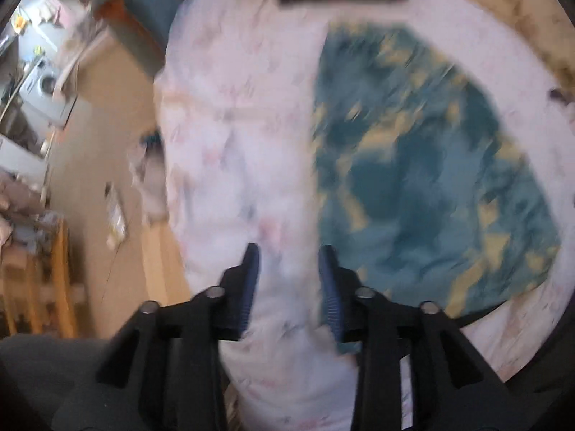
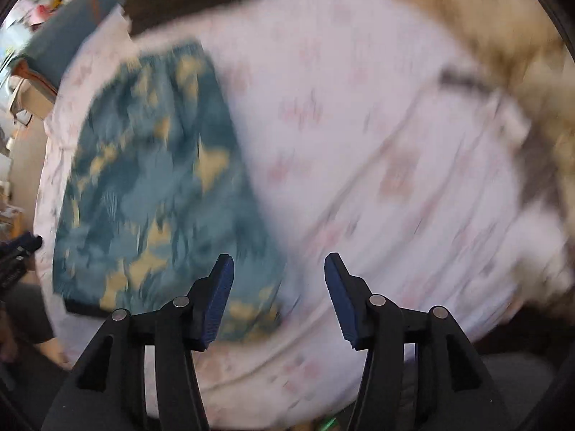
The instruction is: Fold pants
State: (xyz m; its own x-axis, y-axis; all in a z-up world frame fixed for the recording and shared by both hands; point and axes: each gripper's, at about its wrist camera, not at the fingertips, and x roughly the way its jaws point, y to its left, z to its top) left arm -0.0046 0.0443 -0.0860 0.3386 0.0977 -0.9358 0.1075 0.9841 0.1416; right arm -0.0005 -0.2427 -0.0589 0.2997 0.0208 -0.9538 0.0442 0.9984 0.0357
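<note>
Left gripper (image 1: pixel 289 255): jaws apart, gripping nothing, over the white bedsheet (image 1: pixel 237 136) | pants (image 1: pixel 424 165): teal with yellow pattern, flat on the sheet, ahead and right of it | right gripper (image 2: pixel 278 264): jaws wide, empty; pants (image 2: pixel 154 179) ahead-left | both views blurred

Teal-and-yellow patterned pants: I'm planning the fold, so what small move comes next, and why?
Probably lower the right tongs onto the teal-and-yellow patterned pants' near edge. Both tongs are open and empty, and the pants lie flat on the white pink-printed bedsheet, with the left tongs beside them.
</note>
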